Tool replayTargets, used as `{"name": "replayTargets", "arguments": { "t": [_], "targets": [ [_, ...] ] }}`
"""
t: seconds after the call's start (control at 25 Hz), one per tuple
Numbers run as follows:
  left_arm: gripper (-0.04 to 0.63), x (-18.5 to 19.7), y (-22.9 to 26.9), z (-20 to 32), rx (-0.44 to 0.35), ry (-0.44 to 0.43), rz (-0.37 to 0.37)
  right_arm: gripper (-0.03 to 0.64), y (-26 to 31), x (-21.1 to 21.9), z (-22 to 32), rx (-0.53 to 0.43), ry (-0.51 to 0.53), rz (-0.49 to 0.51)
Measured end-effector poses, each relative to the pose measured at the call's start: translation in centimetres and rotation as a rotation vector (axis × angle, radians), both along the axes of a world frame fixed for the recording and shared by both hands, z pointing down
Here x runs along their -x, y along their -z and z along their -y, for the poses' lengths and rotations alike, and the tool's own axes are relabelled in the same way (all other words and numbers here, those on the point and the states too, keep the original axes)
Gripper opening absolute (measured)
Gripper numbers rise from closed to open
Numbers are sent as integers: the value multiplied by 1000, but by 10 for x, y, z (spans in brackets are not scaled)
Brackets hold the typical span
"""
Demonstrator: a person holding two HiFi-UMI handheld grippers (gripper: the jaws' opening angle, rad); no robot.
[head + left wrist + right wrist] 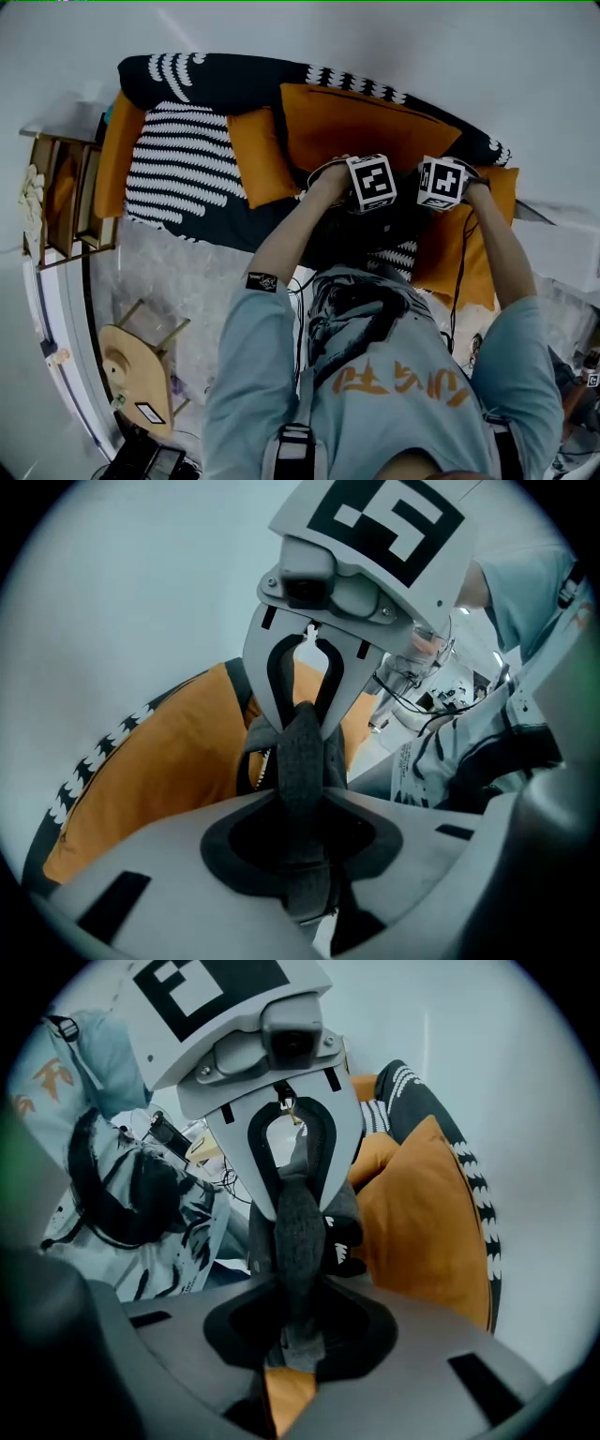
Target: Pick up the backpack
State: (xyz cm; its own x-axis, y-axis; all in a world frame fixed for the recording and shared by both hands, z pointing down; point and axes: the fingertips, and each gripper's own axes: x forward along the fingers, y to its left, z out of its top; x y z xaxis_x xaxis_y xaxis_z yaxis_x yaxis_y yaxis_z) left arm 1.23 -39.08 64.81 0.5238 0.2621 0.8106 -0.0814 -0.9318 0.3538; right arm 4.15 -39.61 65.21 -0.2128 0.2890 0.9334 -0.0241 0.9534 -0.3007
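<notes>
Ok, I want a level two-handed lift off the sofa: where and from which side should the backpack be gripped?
Probably the grey padded straps, from above, one per gripper: each is a narrow band that the jaws can span. The left gripper and right gripper are shut on one each.

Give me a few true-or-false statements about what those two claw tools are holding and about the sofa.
1. The left gripper is clamped on a dark grey strap. True.
2. The right gripper is empty. False: it is clamped on a second strap.
3. The cushions are orange. True.
4. The sofa has a plain red cover. False: it is black with white stripes.
</notes>
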Motion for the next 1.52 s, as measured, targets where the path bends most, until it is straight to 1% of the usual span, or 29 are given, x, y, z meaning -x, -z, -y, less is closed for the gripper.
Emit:
{"name": "replayTargets", "arguments": {
  "t": [0.16,0.24,0.32,0.44,0.52,0.6,0.8,1.0,1.12,1.28,1.44,1.52],
  "targets": [
    [114,5,15,-26,27,-67,75,87,17,3,-25,-5,20,-6],
    [114,6,24,-42,18,-107,94,87,26,2,-41,-11,28,-9],
    [114,6,33,-59,7,-150,99,86,36,2,-58,4,37,-8],
    [114,8,44,-70,-52,-208,127,84,48,3,-72,6,66,-13],
    [114,9,54,-71,-106,-238,144,83,58,4,-77,-15,80,-11],
    [114,7,70,-74,-156,-256,145,83,72,4,-82,-49,87,-2],
    [114,17,116,-57,-294,-235,173,81,118,13,-63,-210,114,30],
    [114,26,171,-48,-363,-179,220,80,176,20,-51,-303,184,44],
    [114,29,204,-47,-398,-162,234,80,209,24,-48,-346,239,41],
    [115,37,234,-50,-441,-158,246,78,240,32,-52,-385,295,47],
    [115,45,243,-57,-454,-160,281,78,247,38,-58,-392,335,42],
    [115,46,245,-62,-454,-161,286,78,248,39,-63,-379,356,41]
  ]
}}
